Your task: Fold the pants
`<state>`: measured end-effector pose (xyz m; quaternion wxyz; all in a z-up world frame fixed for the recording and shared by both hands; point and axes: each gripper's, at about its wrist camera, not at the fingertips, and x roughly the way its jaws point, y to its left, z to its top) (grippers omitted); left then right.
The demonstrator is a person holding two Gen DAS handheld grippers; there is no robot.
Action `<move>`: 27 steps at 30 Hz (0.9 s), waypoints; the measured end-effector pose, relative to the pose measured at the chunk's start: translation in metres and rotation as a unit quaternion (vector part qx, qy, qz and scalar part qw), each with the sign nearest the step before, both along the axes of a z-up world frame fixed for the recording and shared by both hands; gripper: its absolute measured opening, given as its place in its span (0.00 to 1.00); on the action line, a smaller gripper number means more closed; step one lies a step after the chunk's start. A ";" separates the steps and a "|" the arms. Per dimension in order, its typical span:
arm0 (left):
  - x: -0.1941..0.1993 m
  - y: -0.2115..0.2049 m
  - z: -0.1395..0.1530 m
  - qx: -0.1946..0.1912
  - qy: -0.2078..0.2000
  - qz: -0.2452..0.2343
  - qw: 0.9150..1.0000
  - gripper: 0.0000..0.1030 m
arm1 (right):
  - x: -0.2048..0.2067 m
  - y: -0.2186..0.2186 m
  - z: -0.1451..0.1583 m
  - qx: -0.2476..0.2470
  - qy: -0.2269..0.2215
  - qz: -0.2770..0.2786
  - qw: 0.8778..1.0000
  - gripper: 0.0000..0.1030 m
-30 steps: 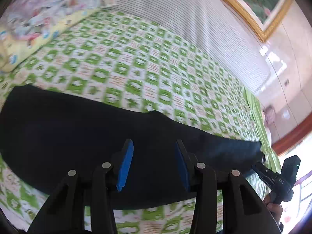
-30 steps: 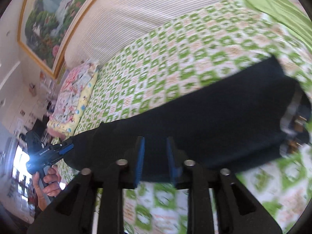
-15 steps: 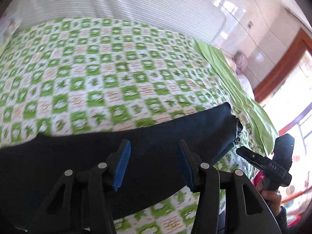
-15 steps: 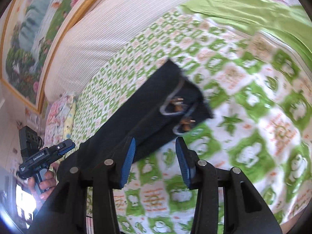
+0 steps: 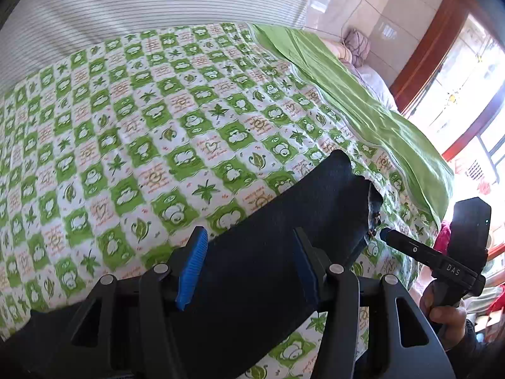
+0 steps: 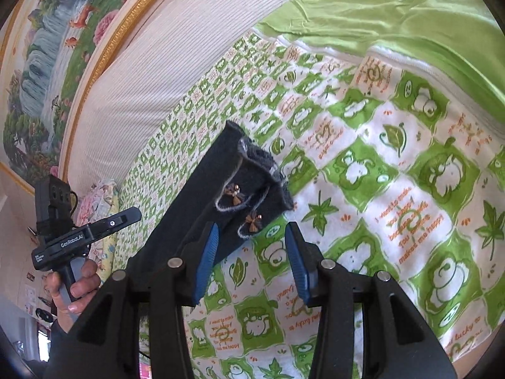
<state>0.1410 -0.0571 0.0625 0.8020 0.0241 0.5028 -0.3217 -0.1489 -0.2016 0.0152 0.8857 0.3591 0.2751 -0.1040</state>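
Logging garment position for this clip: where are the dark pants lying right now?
The dark pants lie flat on the green checkered bedsheet. In the right wrist view their bow-trimmed end sits just ahead of the open right gripper, left of centre.

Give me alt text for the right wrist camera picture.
The open right tool hovers over the end of dark pants lying flat on a green checked bedspread, near small bow decorations. At left, a hand holds the left tool; a framed painting hangs behind.
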 end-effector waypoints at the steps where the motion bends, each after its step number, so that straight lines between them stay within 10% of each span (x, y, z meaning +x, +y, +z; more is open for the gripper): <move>1: 0.003 -0.004 -0.001 0.003 0.001 -0.006 1.000 0.55 | 0.001 0.000 0.001 0.001 -0.002 0.000 1.000 0.44; 27: 0.058 -0.120 -0.063 0.044 0.132 -0.163 0.977 0.56 | 0.025 -0.014 -0.015 0.092 -0.023 -0.009 0.995 0.49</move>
